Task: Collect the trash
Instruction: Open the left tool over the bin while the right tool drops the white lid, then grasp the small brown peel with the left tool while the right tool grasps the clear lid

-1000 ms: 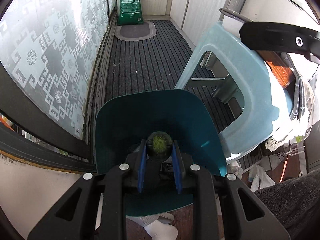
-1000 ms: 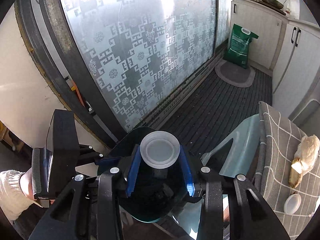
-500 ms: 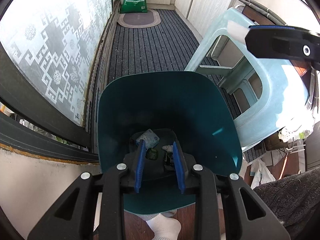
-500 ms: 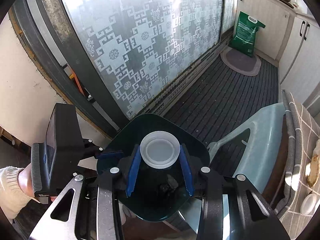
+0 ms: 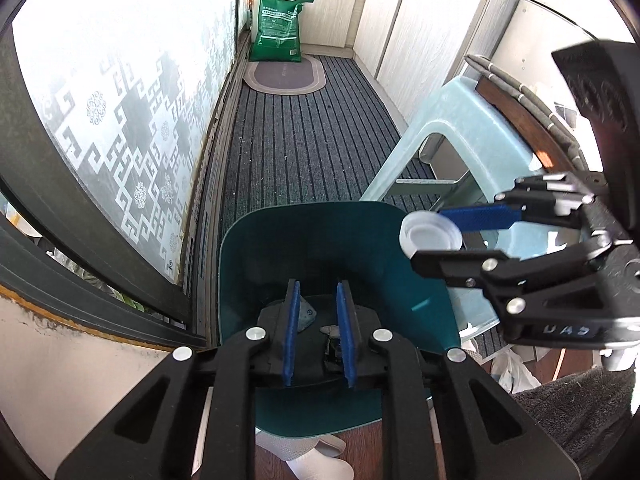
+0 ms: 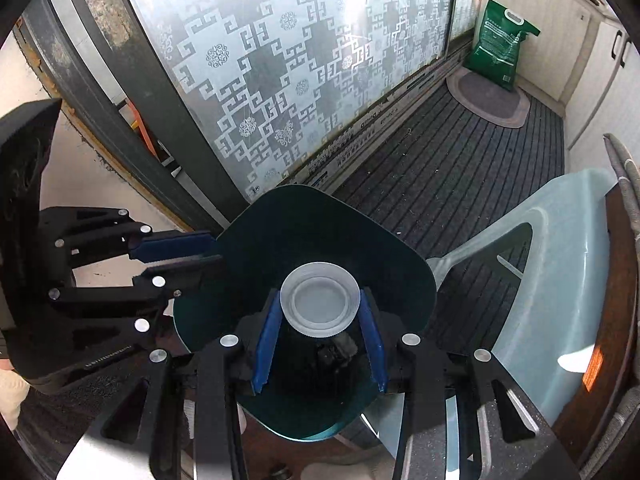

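Observation:
A teal trash bin (image 5: 328, 248) stands on the floor beneath both grippers. Scraps lie in its bottom, among them a crumpled bluish wrapper (image 5: 306, 314). My left gripper (image 5: 317, 284) hangs over the bin's mouth, its jaws closing with nothing between the blue pads. In the right wrist view the left gripper (image 6: 216, 250) sits at the bin's (image 6: 320, 232) left rim. My right gripper (image 6: 319, 296) is shut on a white translucent plastic cup (image 6: 319, 306), bottom towards the camera, above the bin. From the left wrist view that right gripper (image 5: 428, 236) holds the cup (image 5: 420, 232) at the bin's right rim.
A pale blue plastic stool (image 5: 472, 148) stands right of the bin, against a wooden table edge (image 5: 516, 116) with grey cloth. A frosted patterned glass door (image 5: 120, 140) runs along the left. A green bag (image 5: 280, 26) and oval mat (image 5: 284, 76) lie far down the striped carpet.
The left gripper let go of a green fuzzy ball, which dropped into the bin; its jaws are now empty. The right gripper came down with the cup to the bin's rim.

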{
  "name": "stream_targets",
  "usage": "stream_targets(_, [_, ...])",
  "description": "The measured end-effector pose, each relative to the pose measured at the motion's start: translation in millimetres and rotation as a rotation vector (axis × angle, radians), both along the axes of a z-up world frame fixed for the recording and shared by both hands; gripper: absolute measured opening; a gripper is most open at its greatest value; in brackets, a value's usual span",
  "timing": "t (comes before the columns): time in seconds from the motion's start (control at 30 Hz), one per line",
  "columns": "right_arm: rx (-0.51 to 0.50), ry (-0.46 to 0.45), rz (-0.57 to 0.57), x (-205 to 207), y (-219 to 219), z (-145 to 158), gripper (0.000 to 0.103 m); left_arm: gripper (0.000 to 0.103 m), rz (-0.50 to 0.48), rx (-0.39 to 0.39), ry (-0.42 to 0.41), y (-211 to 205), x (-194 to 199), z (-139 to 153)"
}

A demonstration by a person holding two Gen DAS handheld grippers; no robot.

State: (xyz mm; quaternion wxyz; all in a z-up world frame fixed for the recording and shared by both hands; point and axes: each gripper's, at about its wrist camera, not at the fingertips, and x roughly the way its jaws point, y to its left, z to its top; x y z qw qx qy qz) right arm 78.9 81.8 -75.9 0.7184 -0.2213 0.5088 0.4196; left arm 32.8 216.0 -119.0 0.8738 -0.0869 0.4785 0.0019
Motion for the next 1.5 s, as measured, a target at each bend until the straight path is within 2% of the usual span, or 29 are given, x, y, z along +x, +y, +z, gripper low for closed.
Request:
stream_targets(0.23, [-0.041, 0.031, 0.005, -2, -5, -23, 0.039, 0.015, 0.018, -0.004, -0.073, -1, -3, 32])
stream_targets(0.53, [-0.095, 0.065, 0.031, -16, -7, -57, 0.041, 0.015, 0.022, -0.004, -0.183, -11, -10, 80])
stream_targets(0.6, [-0.097, 0.071, 0.037, -19, -7, -61, 0.047, 0.015, 0.021, -0.003, -0.212, -14, -12, 91])
stream_targets(0.8, [-0.087, 0.065, 0.052, -25, -9, -59, 0.048, 0.015, 0.024, 0.004, -0.289, -23, -18, 121])
stream_targets(0.97, [-0.043, 0.025, 0.076, -32, -12, -39, 0.048, 0.015, 0.022, 0.001, -0.338, -28, -20, 140])
stream_targets(1.03, [-0.017, 0.003, 0.081, -35, -14, -27, 0.044, 0.015, 0.020, 0.001, -0.358, -29, -20, 147])
stream_targets(1.27, [0.122, -0.090, 0.051, -33, -34, 37, 0.037, 0.015, 0.011, 0.006, -0.417, -42, -22, 164])
stream_targets(1.37, [0.151, -0.169, 0.024, -28, -48, 64, 0.037, 0.015, 0.011, 0.003, -0.425, -46, -18, 167])
stream_targets(1.5, [0.182, -0.232, -0.025, -16, -75, 90, 0.037, 0.017, -0.001, 0.001, -0.424, -57, -10, 168])
